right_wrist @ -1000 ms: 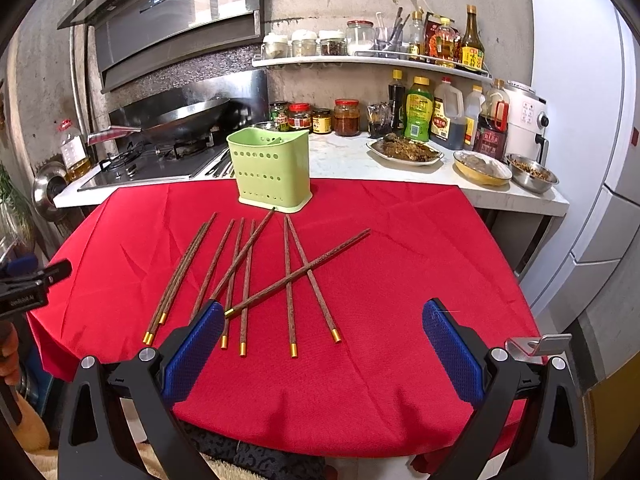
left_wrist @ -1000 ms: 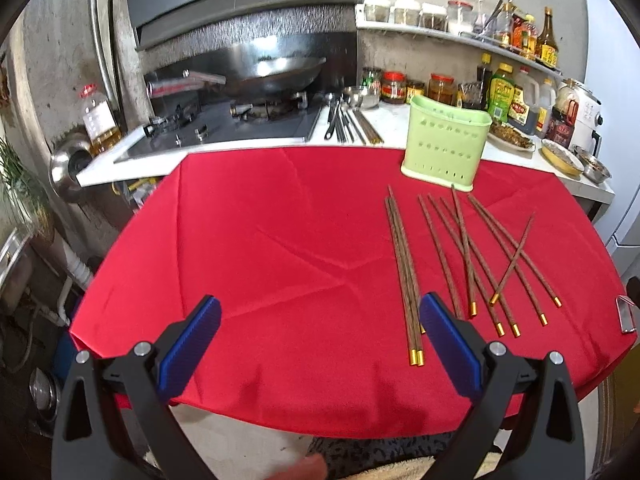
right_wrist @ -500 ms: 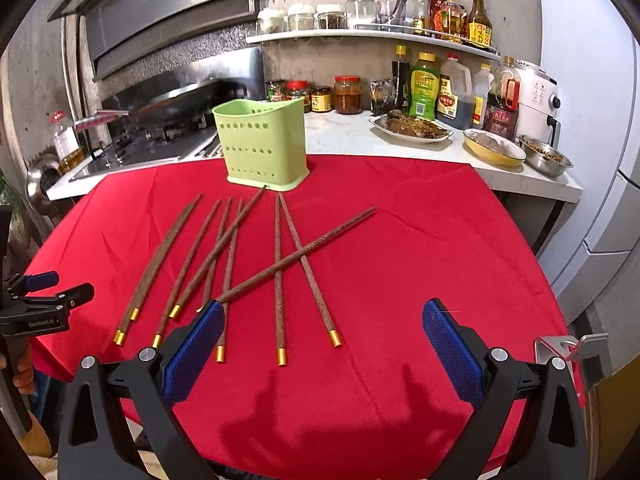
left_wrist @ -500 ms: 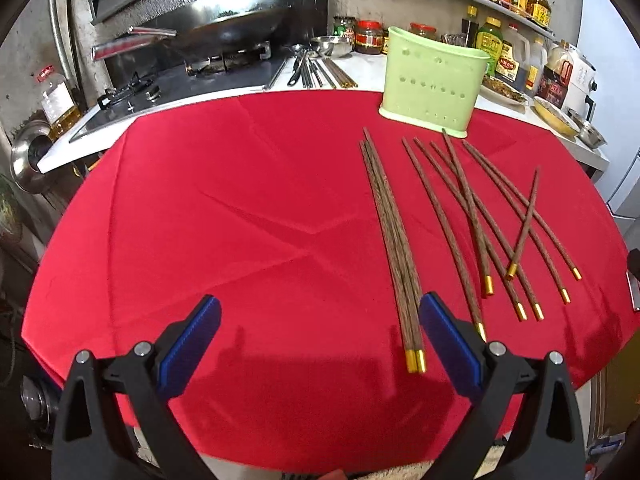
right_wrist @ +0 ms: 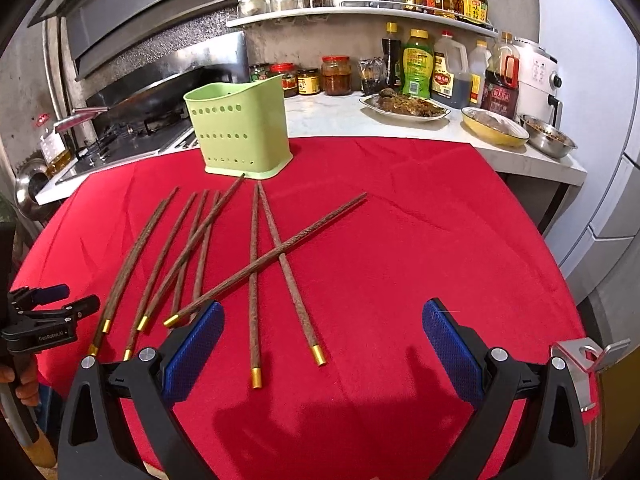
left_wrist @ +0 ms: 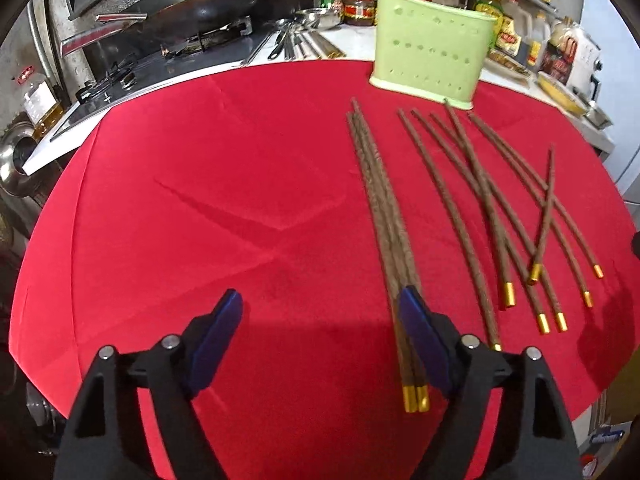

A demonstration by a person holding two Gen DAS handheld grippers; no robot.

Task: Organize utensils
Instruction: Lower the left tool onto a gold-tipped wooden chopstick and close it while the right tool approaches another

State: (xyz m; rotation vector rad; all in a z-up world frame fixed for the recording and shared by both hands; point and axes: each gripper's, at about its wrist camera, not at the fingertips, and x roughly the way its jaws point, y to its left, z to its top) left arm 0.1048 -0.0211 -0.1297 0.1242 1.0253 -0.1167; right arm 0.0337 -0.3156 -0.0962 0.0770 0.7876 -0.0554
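Several brown chopsticks with gold ends point(left_wrist: 472, 208) point(right_wrist: 253, 272) lie spread on the red tablecloth point(left_wrist: 200, 208) point(right_wrist: 420, 240). A green perforated utensil holder point(left_wrist: 432, 60) point(right_wrist: 240, 128) stands upright at the cloth's far edge, behind the chopstick tips. My left gripper point(left_wrist: 322, 308) is open and empty low over the cloth; a tight chopstick bundle point(left_wrist: 380, 208) runs under its right finger. My right gripper point(right_wrist: 323, 322) is open and empty, with two chopstick ends between its fingers. The left gripper also shows at the left edge of the right wrist view point(right_wrist: 52, 304).
A stove with a wok point(left_wrist: 192, 8) and loose metal utensils point(left_wrist: 296, 42) lie behind the cloth on the left. The counter holds jars, bottles point(right_wrist: 418, 64), food dishes point(right_wrist: 404, 106) and a white appliance point(right_wrist: 536, 80). A metal bracket point(right_wrist: 580, 356) sits at the table's right edge.
Both grippers have moved forward and lower over the cloth, toward the chopsticks. The left one now stands over the near ends of the bundle. Both stay open.
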